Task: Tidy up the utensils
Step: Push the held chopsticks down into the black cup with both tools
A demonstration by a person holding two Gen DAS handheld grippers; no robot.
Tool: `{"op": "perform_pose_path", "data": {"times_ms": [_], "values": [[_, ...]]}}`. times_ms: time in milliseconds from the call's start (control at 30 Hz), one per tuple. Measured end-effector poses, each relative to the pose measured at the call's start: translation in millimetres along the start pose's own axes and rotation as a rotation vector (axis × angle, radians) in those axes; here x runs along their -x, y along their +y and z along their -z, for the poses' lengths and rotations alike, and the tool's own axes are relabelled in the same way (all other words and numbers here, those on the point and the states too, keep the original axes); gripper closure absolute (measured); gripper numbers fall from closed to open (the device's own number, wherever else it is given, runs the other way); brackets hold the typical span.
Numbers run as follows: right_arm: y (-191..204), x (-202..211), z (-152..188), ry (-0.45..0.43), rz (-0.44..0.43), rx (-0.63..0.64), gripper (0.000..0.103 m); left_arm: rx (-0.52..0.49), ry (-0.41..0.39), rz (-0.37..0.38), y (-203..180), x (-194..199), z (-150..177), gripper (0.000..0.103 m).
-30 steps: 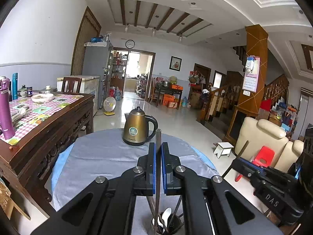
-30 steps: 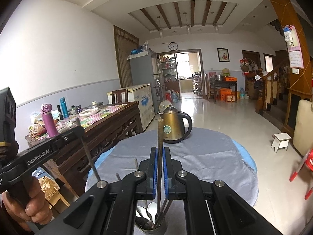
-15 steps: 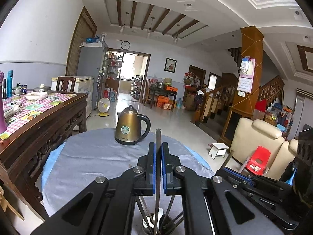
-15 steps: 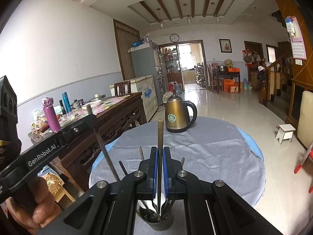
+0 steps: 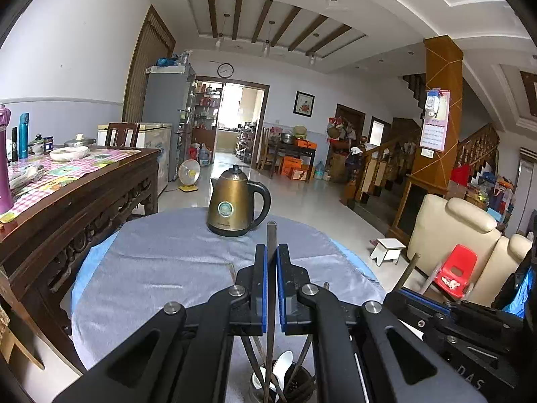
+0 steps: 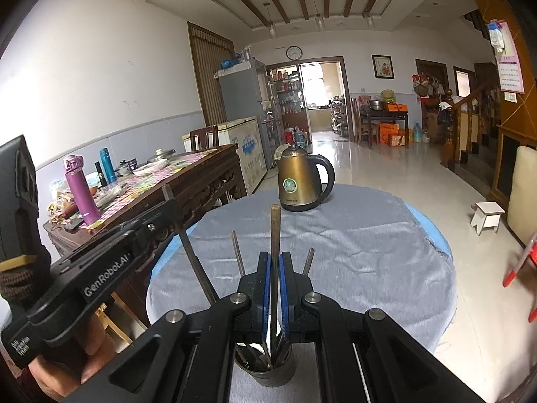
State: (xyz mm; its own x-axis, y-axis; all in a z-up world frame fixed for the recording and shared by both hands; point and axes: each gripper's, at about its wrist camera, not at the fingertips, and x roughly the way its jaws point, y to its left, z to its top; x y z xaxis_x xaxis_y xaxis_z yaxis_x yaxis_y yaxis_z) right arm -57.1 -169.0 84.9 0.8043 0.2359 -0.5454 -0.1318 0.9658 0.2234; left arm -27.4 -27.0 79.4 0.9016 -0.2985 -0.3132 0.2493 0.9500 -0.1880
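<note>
A dark metal utensil cup (image 6: 268,367) stands on the round table's grey cloth (image 6: 352,241), holding several utensils and a white spoon (image 5: 282,367). My left gripper (image 5: 272,262) is shut on a dark chopstick (image 5: 271,235) that stands upright with its lower end in the cup (image 5: 285,386). My right gripper (image 6: 275,268) is shut on a brownish chopstick (image 6: 274,228), also upright and reaching down into the cup. The left gripper also shows at the left of the right wrist view (image 6: 171,208), and the right gripper at the right of the left wrist view (image 5: 411,288).
A bronze electric kettle (image 5: 233,206) stands at the table's far side. A carved wooden sideboard (image 5: 74,194) with bottles and dishes stands close on the left. A cream armchair (image 5: 459,245), a red child's chair (image 5: 454,268) and a white stool (image 5: 387,250) stand on the right.
Both grippers have drawn back and risen a little above the cup, each still holding its chopstick upright. The cup shows lower and fuller in the right wrist view.
</note>
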Motion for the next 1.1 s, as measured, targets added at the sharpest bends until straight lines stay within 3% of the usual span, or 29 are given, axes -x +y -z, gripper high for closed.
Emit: {"op": "perform_pose_path", "data": {"times_ms": [767, 1100], "values": [[-3.7, -5.2, 3.6, 0.016, 0.002, -0.023, 0.097, 0.026, 0.062, -0.009, 2.8, -20.1, 11.9, 0.098], [-2.2, -10.1, 5.1, 0.029, 0.002, -0.028, 0.097, 0.101, 0.082, 0.024, 18.8, -30.6, 20.2, 0.098]]}}
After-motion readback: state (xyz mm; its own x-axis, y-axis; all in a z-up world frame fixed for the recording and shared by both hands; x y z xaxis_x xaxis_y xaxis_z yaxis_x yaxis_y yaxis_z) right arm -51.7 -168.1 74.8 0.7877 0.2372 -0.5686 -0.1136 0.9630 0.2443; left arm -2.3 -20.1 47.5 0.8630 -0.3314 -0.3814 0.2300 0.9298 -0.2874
